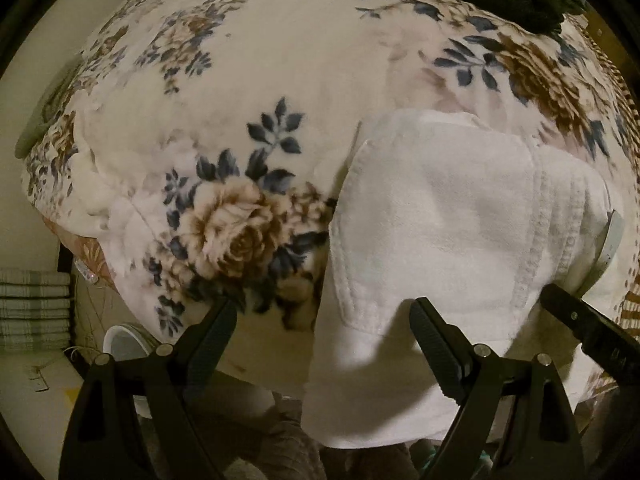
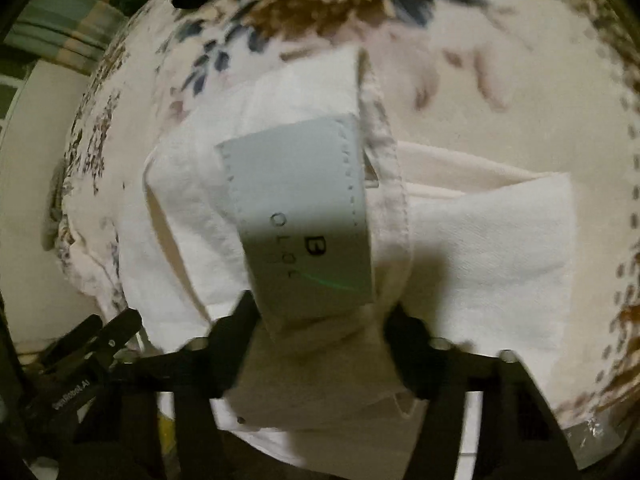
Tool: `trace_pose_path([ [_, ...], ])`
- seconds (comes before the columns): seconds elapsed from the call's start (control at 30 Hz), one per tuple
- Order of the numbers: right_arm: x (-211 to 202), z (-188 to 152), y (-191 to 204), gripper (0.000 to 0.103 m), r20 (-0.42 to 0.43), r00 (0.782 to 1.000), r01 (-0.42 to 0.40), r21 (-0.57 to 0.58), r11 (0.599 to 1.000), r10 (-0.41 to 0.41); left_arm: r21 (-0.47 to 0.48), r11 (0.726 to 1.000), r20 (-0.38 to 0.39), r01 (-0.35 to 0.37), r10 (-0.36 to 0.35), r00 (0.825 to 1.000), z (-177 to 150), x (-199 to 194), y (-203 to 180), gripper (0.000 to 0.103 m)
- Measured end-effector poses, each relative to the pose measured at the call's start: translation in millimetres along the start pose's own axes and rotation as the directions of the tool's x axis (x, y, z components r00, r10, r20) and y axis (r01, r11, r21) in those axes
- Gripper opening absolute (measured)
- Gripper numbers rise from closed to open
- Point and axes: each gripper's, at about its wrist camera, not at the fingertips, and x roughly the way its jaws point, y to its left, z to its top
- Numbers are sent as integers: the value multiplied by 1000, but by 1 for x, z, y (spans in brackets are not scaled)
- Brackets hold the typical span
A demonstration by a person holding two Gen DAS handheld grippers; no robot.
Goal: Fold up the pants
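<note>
White pants (image 1: 448,216) lie on a floral blanket (image 1: 240,120).

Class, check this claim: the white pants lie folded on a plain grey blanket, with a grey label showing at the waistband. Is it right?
Not quite. The blanket is not plain grey: it is cream with blue and brown flowers, as the left wrist view shows. The rest stands: the white pants lie folded on it, with a grey label at the waistband.

Both wrist cameras look steeply down, close over the bed's floral blanket (image 1: 224,80). Each frames the folded white pants (image 1: 440,220), the shared area. The right view sits nearest, over the grey label (image 2: 304,208).
</note>
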Motion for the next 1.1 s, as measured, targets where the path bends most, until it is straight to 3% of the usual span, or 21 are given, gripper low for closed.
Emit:
trace_pose_path([
  [0.07,-11,-5,7,37,35,999,27,-6,1000,-27,0,1000,4,12,-12,1000,1,-5,0,88],
  [0.13,-28,-11,17,32,74,997,37,-13,999,-36,-6,999,10,33,-33,999,2,-13,2,88],
  [0.3,-87,-26,11,29,153,985,74,46,996,-80,-28,995,31,95,-95,995,5,-31,7,88],
  [0.47,-142,-50,-60,28,178,970,124,212,969,-163,-34,988,16,154,-153,988,9,-27,-1,88],
  [0.6,-150,-70,-124,29,128,967,166,347,923,-222,-44,977,-4,206,-207,978,12,-16,-14,88],
  [0.63,-146,-74,-140,30,101,971,164,367,916,-214,-45,974,-8,224,-224,974,14,-14,-18,88],
  [0.7,-130,-77,-163,42,30,987,131,392,911,-155,-43,966,-30,254,-255,966,16,-7,-28,88],
  [0.77,-122,-74,-173,69,1,988,139,394,908,-152,-32,958,-44,286,-287,957,18,-2,-37,88],
  [0.83,-124,-74,-176,79,14,988,140,381,914,-157,-16,952,-52,304,-305,951,18,1,-44,88],
  [0.97,-133,-86,-185,79,69,994,46,446,894,-86,19,938,-92,347,-344,935,15,13,-60,88],
  [1.1,-121,-115,-203,79,53,998,-42,553,832,15,90,940,-143,330,-316,938,6,29,-77,88],
])
